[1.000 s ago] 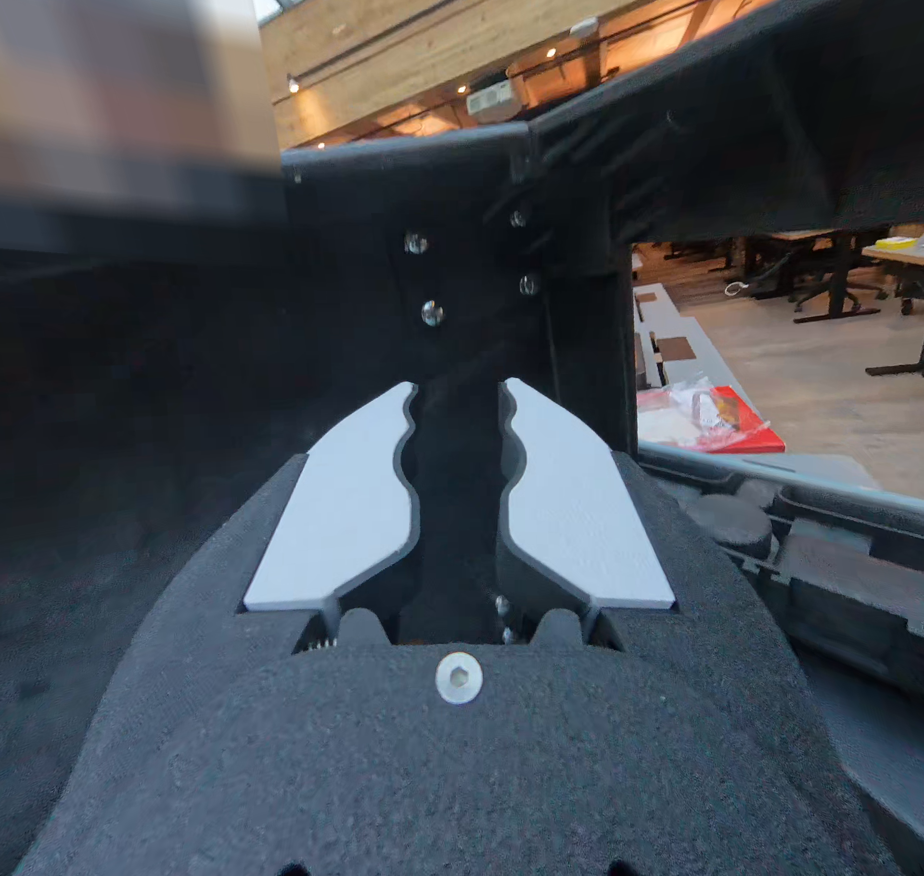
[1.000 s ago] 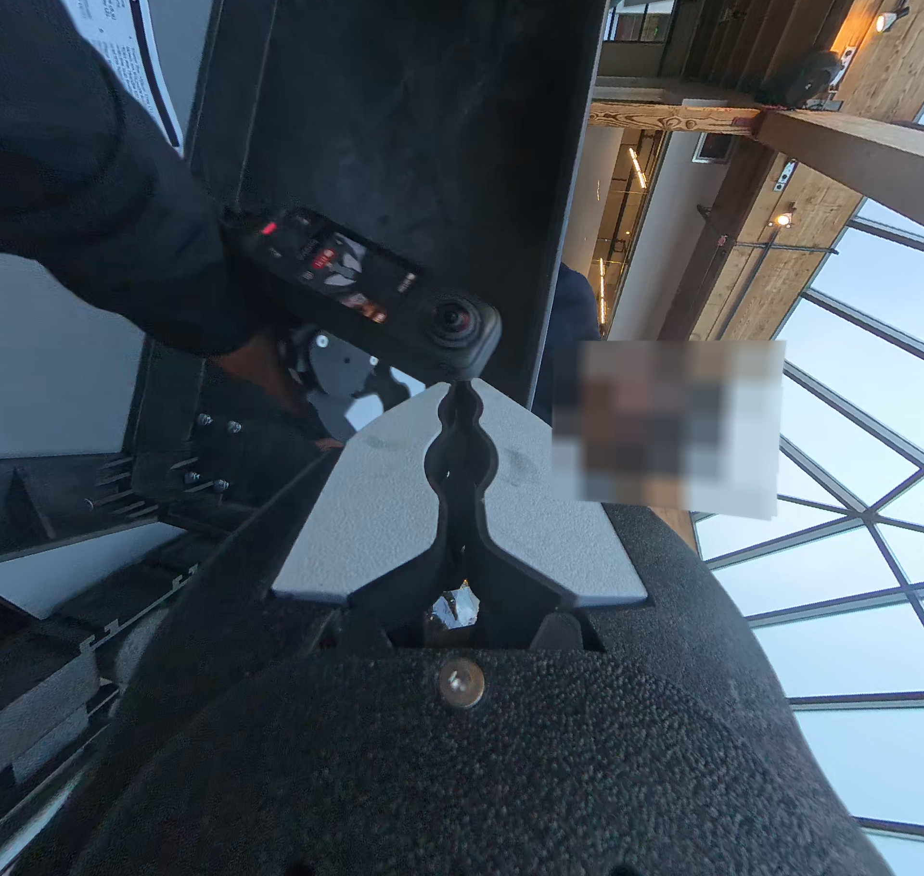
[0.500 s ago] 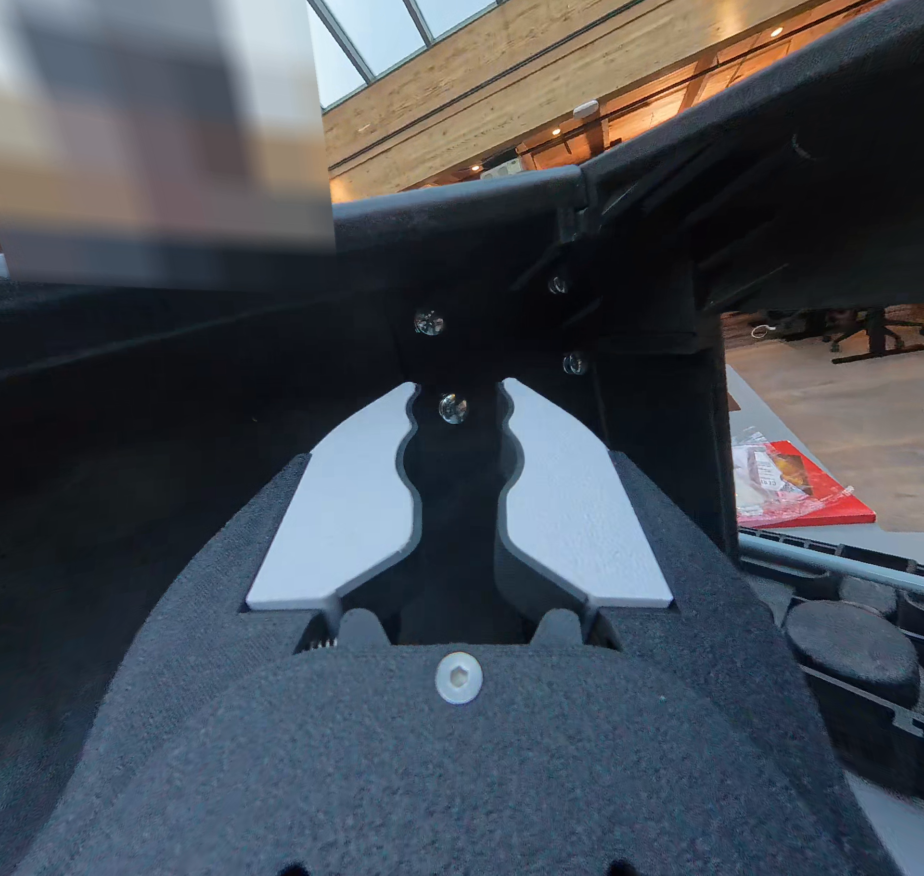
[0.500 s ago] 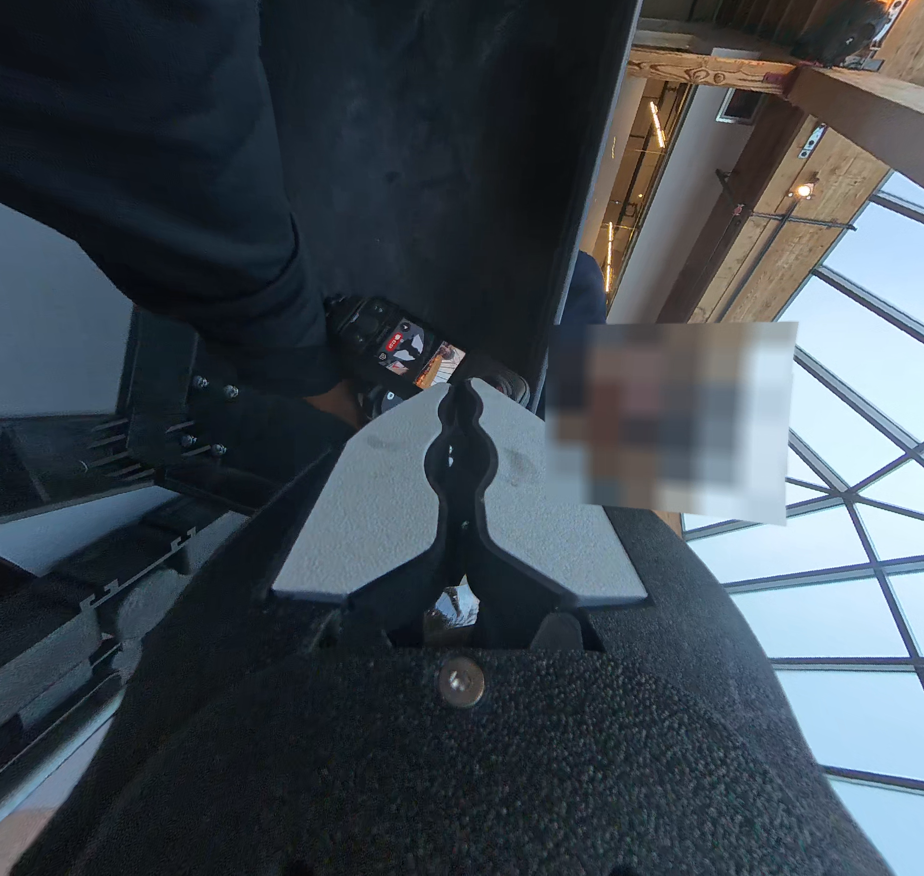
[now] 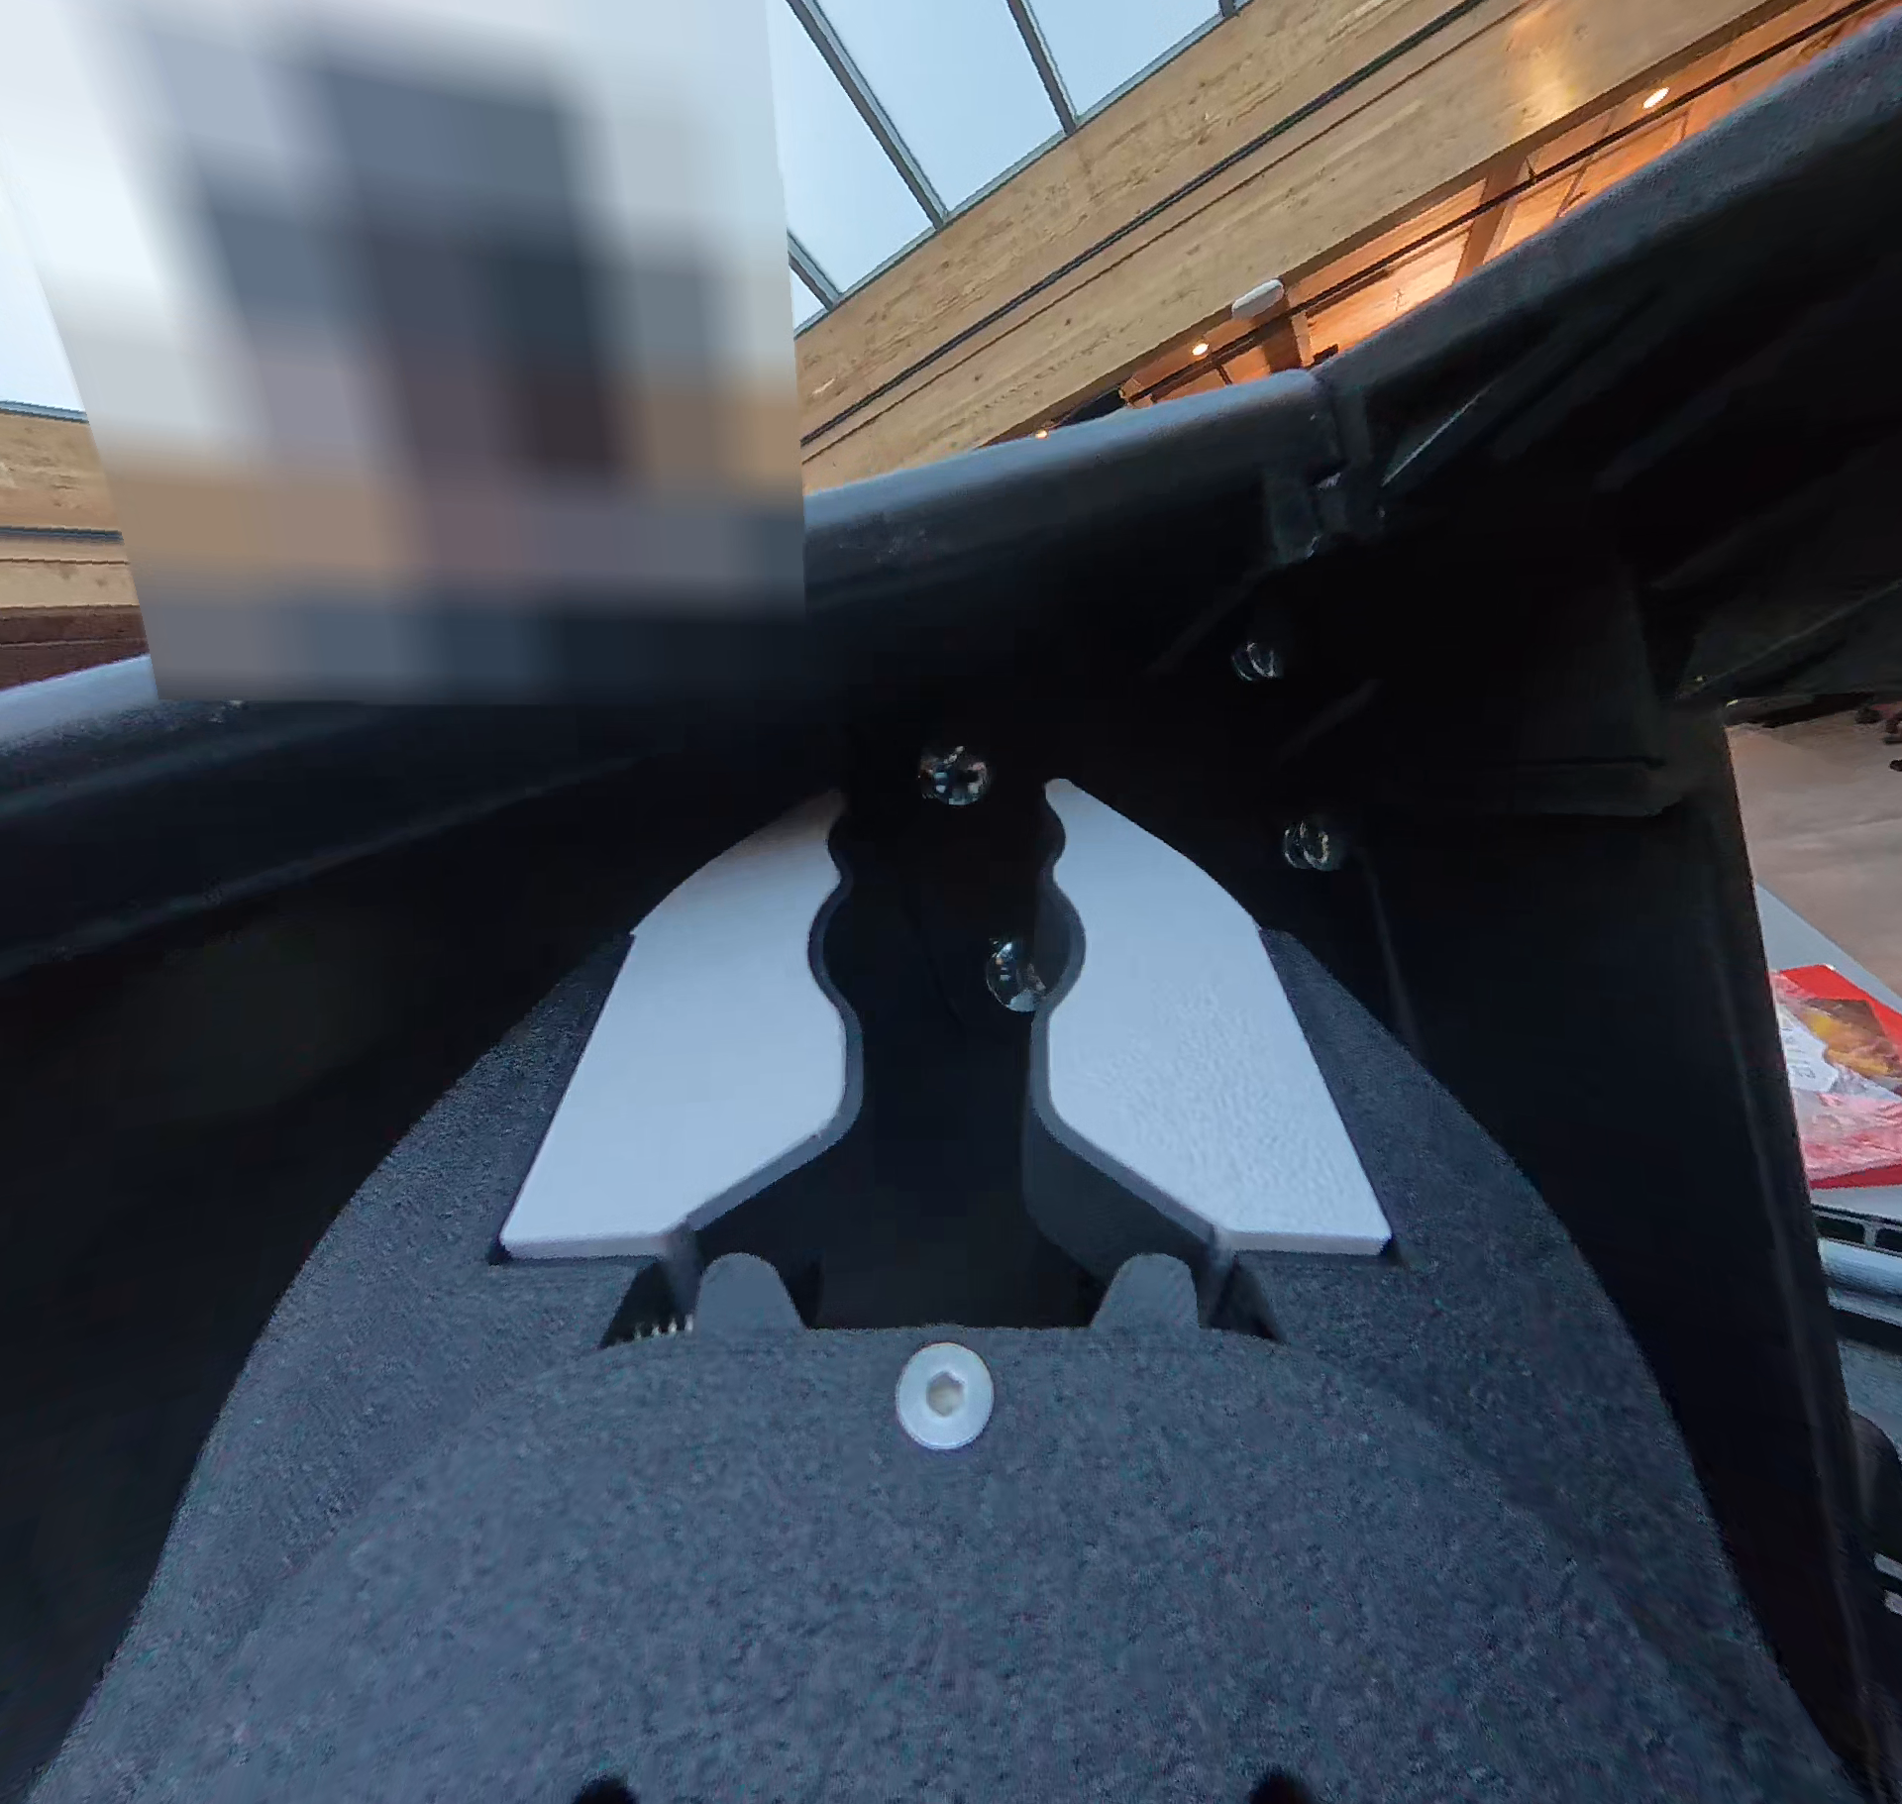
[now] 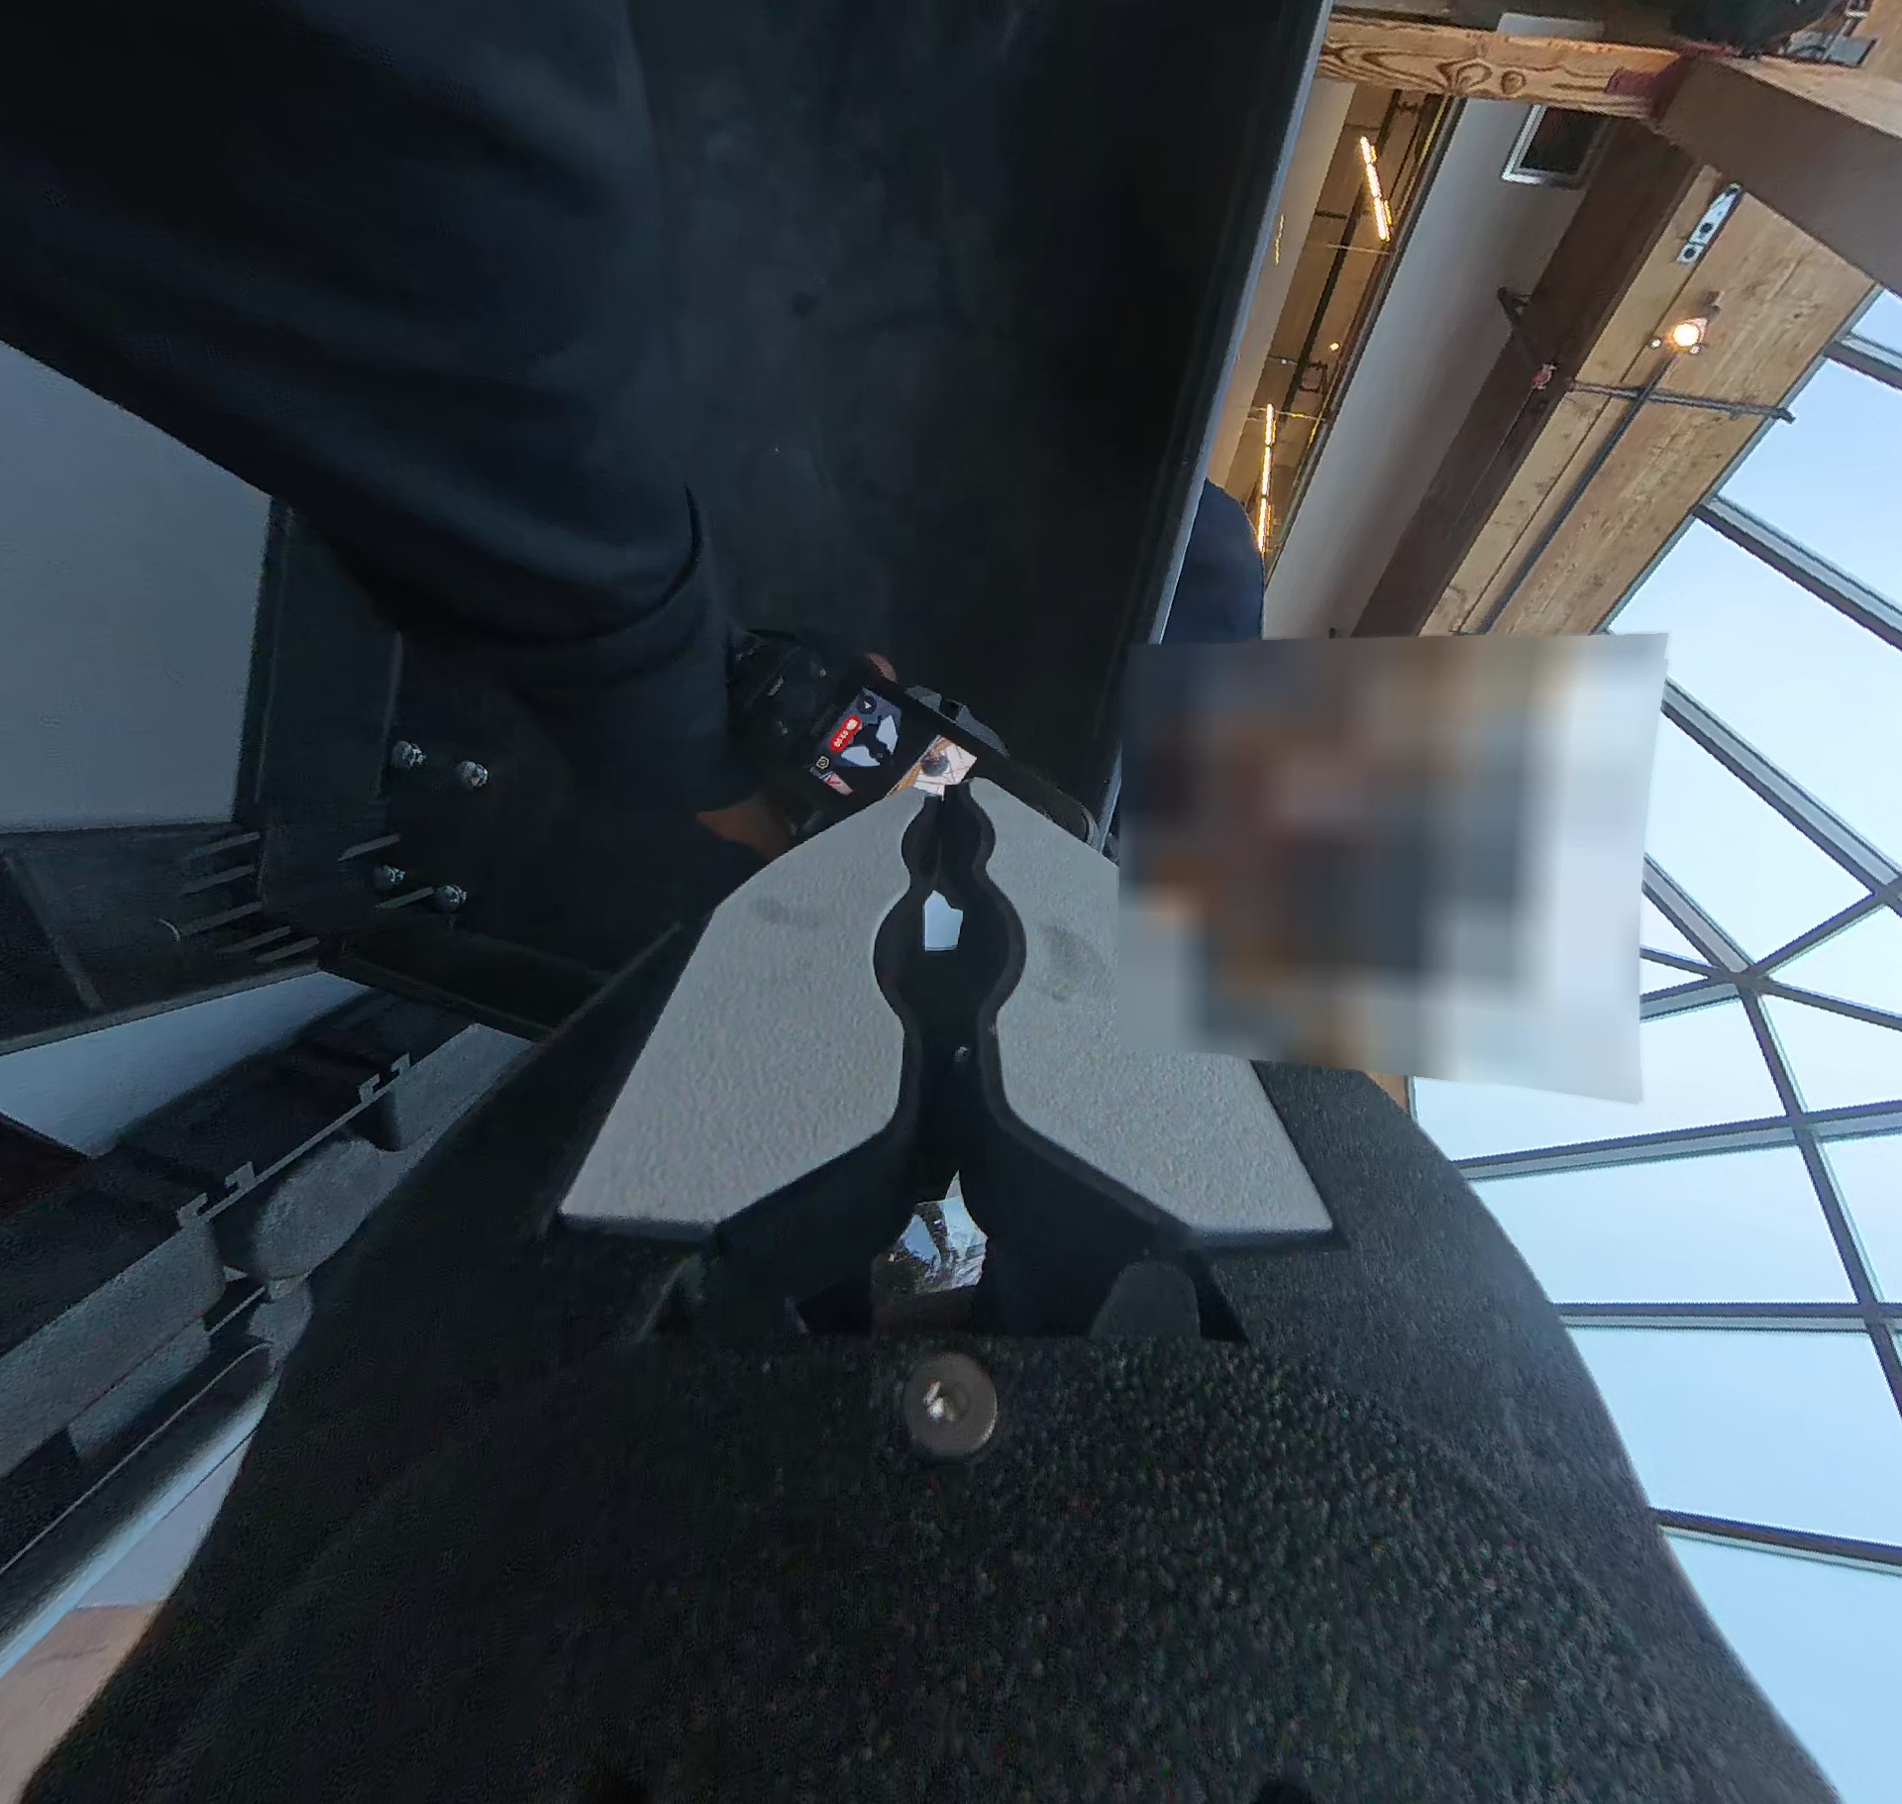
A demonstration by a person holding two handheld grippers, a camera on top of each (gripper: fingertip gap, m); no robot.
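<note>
My left gripper (image 5: 945,799) is open and empty, its pale fingers (image 5: 710,1065) apart. It points into the inner corner of an open black case (image 5: 1029,509), close to a hinge bracket with silver screws (image 5: 1309,844). My right gripper (image 6: 945,810) is shut, tips together, with nothing between the fingers (image 6: 762,1055). It points up at the inside of the case lid (image 6: 926,262). Just beyond its tips is the left gripper's camera with a lit screen (image 6: 854,741), held by a hand in a dark sleeve (image 6: 360,314).
A red packet (image 5: 1842,1086) lies on a surface to the right of the case. Dark foam blocks (image 6: 154,1240) line the case base at the lower left. A second screwed bracket (image 6: 432,828) joins lid and base. Wooden beams and skylights are overhead.
The left gripper has tilted upward and closed in on the case corner, so the screws sit lower between its fingers. The sleeve now covers more of the right view. Both jaws are unchanged.
</note>
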